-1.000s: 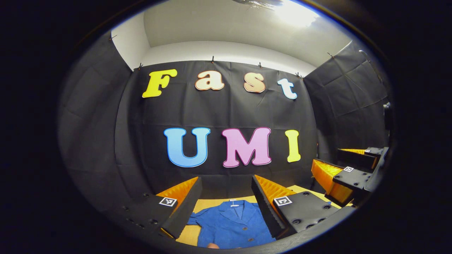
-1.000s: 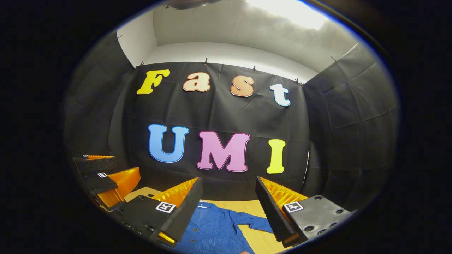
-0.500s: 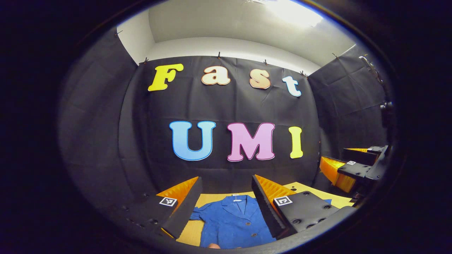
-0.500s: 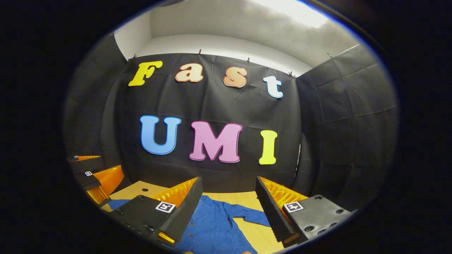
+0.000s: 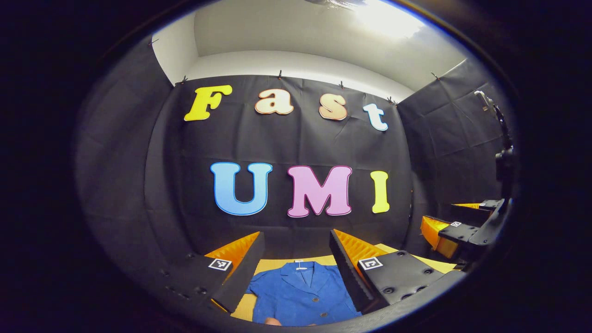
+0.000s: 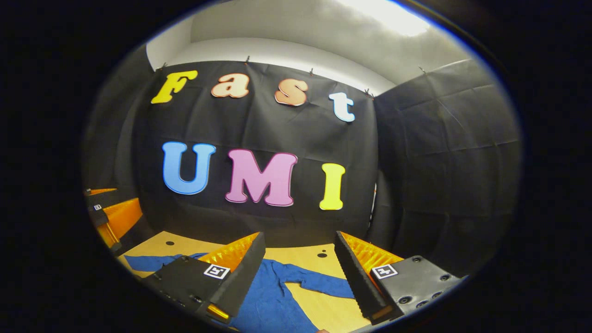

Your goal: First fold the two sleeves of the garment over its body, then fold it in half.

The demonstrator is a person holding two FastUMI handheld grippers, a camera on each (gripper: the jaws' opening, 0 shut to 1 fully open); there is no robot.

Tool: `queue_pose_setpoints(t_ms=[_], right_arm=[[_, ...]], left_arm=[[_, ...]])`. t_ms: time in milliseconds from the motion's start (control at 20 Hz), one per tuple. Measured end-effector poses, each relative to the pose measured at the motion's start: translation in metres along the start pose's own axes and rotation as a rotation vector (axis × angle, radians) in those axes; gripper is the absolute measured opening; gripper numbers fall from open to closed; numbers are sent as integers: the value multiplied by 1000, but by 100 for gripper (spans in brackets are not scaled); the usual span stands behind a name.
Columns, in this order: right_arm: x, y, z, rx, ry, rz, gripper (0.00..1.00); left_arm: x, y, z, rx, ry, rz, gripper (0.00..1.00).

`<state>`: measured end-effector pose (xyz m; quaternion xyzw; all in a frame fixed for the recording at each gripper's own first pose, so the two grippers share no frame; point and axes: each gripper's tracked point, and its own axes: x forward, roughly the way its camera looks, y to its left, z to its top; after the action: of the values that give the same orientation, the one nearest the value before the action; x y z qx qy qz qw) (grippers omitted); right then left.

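Garment [image 5: 303, 291]: a blue buttoned shirt lying flat and face-up on the wooden tabletop [image 6: 319, 307], collar toward the booth's back wall. In the right gripper view one long sleeve [image 6: 319, 284] stretches out sideways across the wood, and the other sleeve [image 6: 143, 262] reaches out on the opposite side; neither lies over the body, so by my reading the first fold is not yet begun.

To do that step well, I would bring one claw down near a cuff, pinch just the sleeve's own layer rather than the body beneath, lift it only enough to clear the cloth, and carry it across so it lands flat over the chest without dragging the shirt. The second sleeve wants the same treatment, laid neatly over the first.

Left claw [image 5: 296, 254] stands wide apart above the collar end, holding nothing and touching nothing. Right claw [image 6: 299, 256] is likewise spread wide, empty, hovering over the shirt's shoulder and outstretched sleeve. Each also appears farther off at the edge of the other's view, well clear of the cloth.
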<state>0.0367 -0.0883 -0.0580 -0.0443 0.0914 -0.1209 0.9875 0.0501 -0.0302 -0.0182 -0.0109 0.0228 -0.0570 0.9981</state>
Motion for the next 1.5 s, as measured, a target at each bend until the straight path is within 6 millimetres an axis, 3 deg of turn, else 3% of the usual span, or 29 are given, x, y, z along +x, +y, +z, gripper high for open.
queue_pose_setpoints(t_ms=[300, 500, 600, 800, 1050, 1250, 1300, 1350, 1500], right_arm=[[47, -82, -74, -2, 161, -150, 95], [82, -135, -144, 87, 354, -180, 96], [98, -155, -188, 181, 470, -170, 96], [118, -178, -283, 354, 714, -185, 95], [129, -185, -353, 450, 903, -148, 94], [136, -192, -382, 501, 1002, -153, 96], [137, -193, -387, 519, 1019, -154, 87], [140, -193, -393, 539, 1037, -154, 96], [140, -196, -410, 559, 1113, -175, 96]], left_arm=[[38, -27, 5, 17, 1, -44, 82], [70, -56, 3, 38, 33, -65, 82], [87, -75, 1, 56, 41, -87, 82], [123, -113, -7, 90, 65, -152, 82], [158, -152, -16, 137, 92, -176, 82], [173, -179, -21, 181, 105, -189, 82], [177, -184, -21, 190, 105, -189, 82], [181, -191, -22, 191, 105, -196, 82], [192, -202, -26, 199, 113, -203, 83]])
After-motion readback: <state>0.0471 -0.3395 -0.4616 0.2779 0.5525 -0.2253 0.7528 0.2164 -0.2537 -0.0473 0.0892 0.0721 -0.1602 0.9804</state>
